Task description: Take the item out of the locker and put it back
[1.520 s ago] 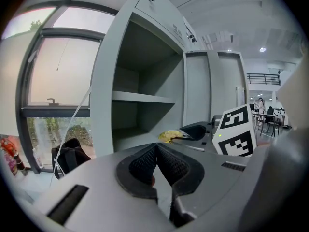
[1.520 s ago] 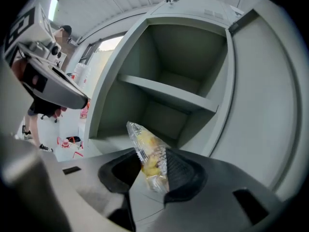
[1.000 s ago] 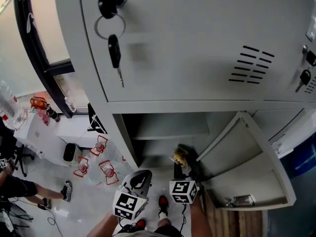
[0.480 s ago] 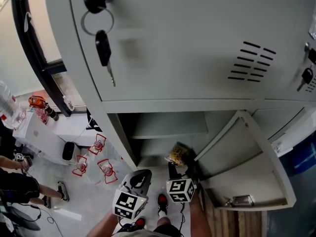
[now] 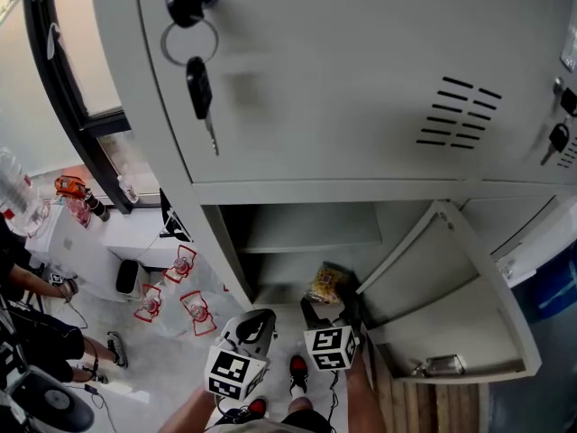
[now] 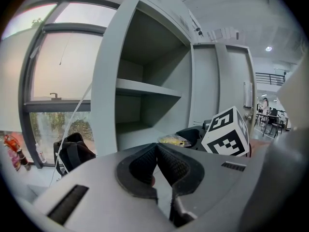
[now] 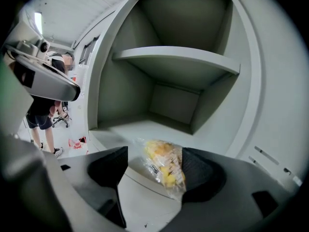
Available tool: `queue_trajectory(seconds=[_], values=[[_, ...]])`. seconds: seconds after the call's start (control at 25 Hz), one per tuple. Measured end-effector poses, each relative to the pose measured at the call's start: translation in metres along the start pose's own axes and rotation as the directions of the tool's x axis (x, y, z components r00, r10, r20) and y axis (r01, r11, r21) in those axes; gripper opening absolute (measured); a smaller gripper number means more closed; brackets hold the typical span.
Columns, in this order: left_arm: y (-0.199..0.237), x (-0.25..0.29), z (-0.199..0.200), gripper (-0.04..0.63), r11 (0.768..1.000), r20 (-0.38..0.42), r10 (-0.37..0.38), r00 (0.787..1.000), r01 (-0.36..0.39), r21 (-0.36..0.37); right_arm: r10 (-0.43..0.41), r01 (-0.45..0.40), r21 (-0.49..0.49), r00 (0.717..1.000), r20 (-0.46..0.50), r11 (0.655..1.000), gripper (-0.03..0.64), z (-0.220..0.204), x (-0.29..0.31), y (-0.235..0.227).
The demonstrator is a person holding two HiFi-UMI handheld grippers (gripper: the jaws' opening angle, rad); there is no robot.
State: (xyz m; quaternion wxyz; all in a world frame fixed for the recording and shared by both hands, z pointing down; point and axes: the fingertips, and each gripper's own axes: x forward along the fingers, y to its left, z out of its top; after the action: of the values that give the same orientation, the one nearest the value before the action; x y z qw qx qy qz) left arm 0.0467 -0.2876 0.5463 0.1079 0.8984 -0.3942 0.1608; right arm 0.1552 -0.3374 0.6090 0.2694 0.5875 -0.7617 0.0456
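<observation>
Right gripper (image 7: 154, 169) jaws wider than before; snack bag (image 7: 166, 159) unclamped between them

The place reads as an office or lab workroom, not a home. A bank of grey metal lockers (image 5: 361, 79) with keys (image 5: 200, 88) hanging from the locks stands beside a tall black-framed window (image 5: 86, 52). A white table (image 5: 72, 246) carries bottles (image 5: 16, 192), and a ceiling light (image 6: 268, 48) shines over an open hall.

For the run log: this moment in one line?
right gripper: jaws just opened, snack bag between | left gripper: shut, empty | locker: open
</observation>
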Motion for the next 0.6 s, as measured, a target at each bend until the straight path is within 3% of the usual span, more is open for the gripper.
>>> queue_trajectory(seconds=[0.6], values=[[-0.0024, -0.0075, 0.0007, 0.021, 1.000, 0.007, -0.012, 1.000, 0.012, 0.005, 0.001, 0.001, 0.032, 0.999, -0.045, 0.999, 0.336, -0.0077, -0.0078, 0.0019]])
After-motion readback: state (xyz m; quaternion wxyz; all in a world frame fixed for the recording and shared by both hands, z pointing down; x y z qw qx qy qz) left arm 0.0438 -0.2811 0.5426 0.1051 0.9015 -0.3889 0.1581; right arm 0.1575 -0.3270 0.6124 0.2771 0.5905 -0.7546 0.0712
